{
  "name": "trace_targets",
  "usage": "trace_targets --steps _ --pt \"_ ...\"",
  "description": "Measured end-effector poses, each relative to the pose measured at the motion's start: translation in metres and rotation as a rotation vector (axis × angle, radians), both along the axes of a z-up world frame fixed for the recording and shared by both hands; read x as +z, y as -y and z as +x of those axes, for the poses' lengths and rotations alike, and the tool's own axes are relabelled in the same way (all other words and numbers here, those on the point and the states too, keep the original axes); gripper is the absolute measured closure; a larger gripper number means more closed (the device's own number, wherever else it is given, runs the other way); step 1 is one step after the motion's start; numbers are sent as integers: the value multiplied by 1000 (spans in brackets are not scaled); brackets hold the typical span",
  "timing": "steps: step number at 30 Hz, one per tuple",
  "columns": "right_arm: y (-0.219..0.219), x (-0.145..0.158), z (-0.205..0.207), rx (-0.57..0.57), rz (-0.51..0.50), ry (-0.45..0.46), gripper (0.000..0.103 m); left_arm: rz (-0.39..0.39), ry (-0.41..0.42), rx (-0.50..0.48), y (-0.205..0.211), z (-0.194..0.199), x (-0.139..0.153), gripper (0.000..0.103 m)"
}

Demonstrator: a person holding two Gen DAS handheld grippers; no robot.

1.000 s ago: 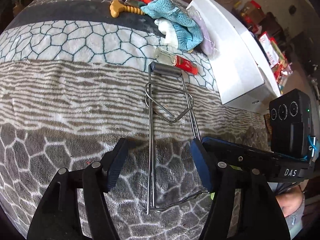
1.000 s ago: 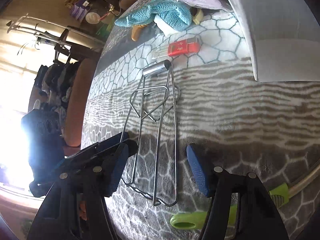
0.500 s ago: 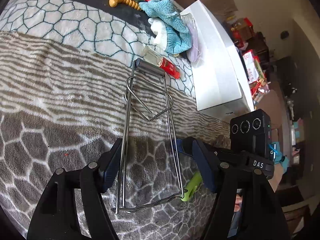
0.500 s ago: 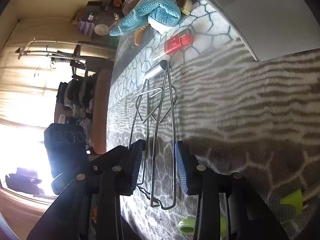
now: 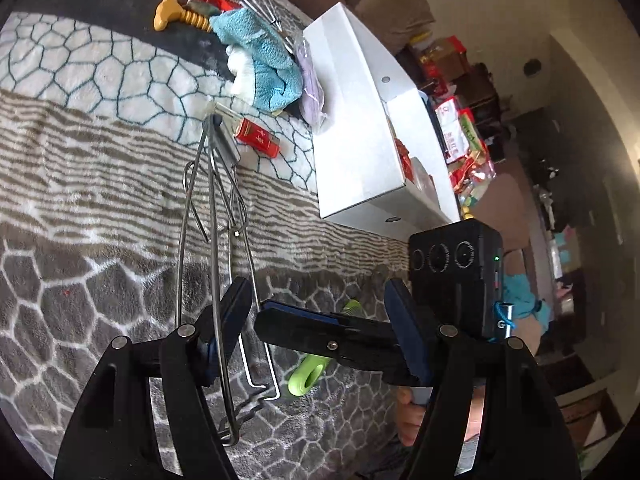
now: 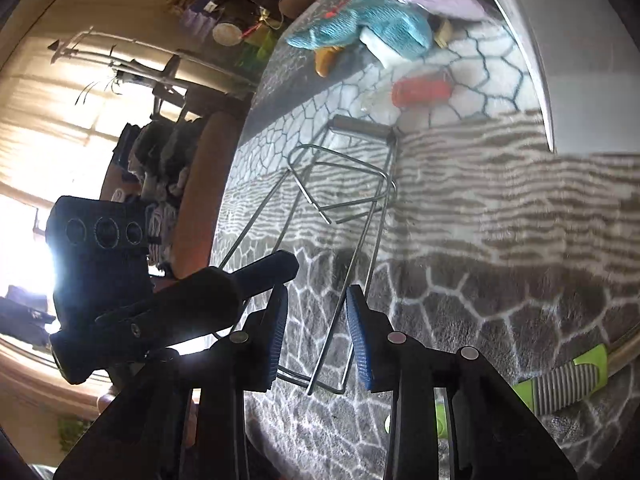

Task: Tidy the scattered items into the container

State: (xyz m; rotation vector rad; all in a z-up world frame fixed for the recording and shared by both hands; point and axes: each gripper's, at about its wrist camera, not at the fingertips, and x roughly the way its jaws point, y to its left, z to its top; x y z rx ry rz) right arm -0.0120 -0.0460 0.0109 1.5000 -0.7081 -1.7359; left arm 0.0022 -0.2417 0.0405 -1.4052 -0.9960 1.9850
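Metal wire tongs (image 5: 228,142) lie on the patterned blanket, tipped up on edge in the left wrist view. My right gripper (image 6: 317,296) has its jaws closing on the near end of the wire tongs (image 6: 360,126), whose rods and end bar sit between the blue pads (image 6: 358,332). It shows as the dark right gripper (image 5: 280,320) crossing between the fingers of my left gripper (image 5: 316,292). That one stands open astride the same end, one rod crossing in front of its left finger. The white box (image 5: 352,120) stands to the right.
A red tube (image 5: 256,138), teal cloth (image 5: 264,60), purple bag (image 5: 312,92), yellow toy screw (image 5: 176,16) and wire whisk (image 5: 264,4) lie beyond the tongs. A green-handled tool (image 5: 308,376) lies near my grippers. Cluttered floor lies beyond the box.
The right jaws have narrowed around the tongs' near end. The tongs have gone from flat to tipped on edge. The left gripper has stayed open while its view swung.
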Motion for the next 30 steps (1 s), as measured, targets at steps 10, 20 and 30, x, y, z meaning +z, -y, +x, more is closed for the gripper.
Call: trace_targets --steps 10,20,30 --pt "38 -13 21 123 107 -78 75 -128 -76 -16 -12 -5 4 38" --pt "31 36 32 52 181 -367 87 -247 -182 -33 -14 9 38 102" --pt "26 84 40 28 200 -505 89 -223 -264 -16 -20 18 84 103"
